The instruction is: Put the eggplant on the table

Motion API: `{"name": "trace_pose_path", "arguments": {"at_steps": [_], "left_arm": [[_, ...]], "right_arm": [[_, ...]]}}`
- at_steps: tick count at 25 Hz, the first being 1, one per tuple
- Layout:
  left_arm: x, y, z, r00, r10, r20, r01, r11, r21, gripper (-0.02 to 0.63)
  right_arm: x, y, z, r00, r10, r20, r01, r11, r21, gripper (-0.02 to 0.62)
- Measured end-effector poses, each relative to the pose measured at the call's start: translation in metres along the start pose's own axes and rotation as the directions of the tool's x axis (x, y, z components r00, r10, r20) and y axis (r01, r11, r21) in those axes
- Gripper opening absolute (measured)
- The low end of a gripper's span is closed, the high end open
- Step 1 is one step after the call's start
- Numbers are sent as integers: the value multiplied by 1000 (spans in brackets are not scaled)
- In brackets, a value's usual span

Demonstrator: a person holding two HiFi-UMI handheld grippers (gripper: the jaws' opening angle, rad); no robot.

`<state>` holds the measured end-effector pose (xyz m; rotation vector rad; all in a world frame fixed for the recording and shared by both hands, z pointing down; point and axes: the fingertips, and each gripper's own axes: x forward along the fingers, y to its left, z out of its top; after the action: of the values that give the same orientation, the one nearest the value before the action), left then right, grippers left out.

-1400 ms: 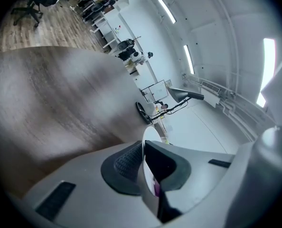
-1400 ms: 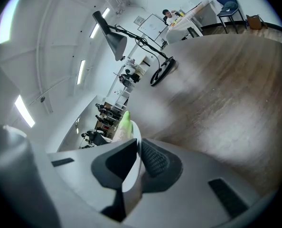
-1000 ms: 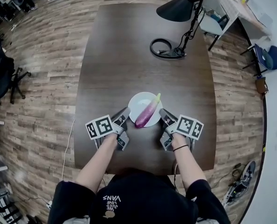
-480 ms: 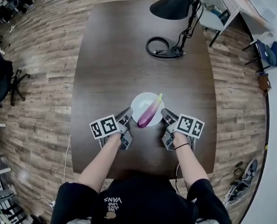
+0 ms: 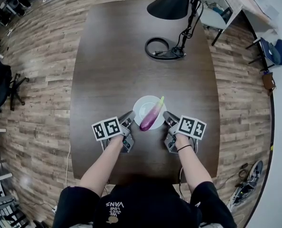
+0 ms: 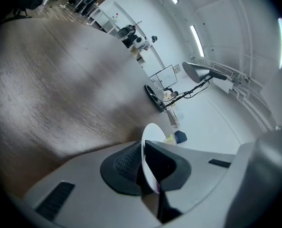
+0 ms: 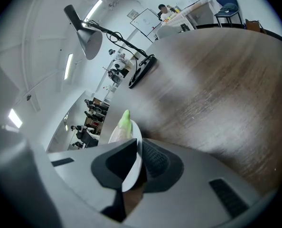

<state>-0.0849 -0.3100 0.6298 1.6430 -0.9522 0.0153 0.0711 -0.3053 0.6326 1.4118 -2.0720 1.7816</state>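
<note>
A purple eggplant [image 5: 150, 116] with a pale green tip [image 7: 125, 120] lies across a white plate [image 5: 141, 105] near the front of the dark wooden table [image 5: 117, 56]. My left gripper [image 5: 130, 119] is shut on the plate's left rim [image 6: 151, 144], which shows edge-on between its pads. At the opposite side, the right gripper [image 5: 167, 118] is shut on the right rim [image 7: 132, 167]. Both hold the plate low over the table.
A black desk lamp [image 5: 172, 6] with a ring-shaped base [image 5: 159, 49] stands at the far end of the table. Wooden floor surrounds the table, with office chairs [image 5: 3, 80] at the left and a desk with a blue chair [image 5: 277, 53] at the right.
Both grippers have come down and slightly nearer with the plate and eggplant held between them. The grip on each rim is unchanged.
</note>
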Motion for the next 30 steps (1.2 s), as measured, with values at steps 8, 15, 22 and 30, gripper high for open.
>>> {"name": "trace_pose_path", "arguments": {"at_steps": [8, 15, 22, 30], "left_arm": [[4, 4, -2, 999, 29, -25, -29, 999, 17, 28], [7, 7, -4, 997, 59, -53, -58, 998, 21, 28], [9, 11, -4, 995, 72, -75, -72, 997, 6, 28], [12, 15, -7, 986, 120, -115, -119, 993, 20, 28]], "right_arm": [[4, -5, 0, 1000, -21, -17, 21, 1000, -9, 35], [8, -9, -2, 999, -35, -30, 34, 999, -12, 35], [10, -10, -2, 998, -48, -36, 47, 999, -13, 35], [11, -11, -4, 996, -72, -54, 71, 997, -22, 35]]}}
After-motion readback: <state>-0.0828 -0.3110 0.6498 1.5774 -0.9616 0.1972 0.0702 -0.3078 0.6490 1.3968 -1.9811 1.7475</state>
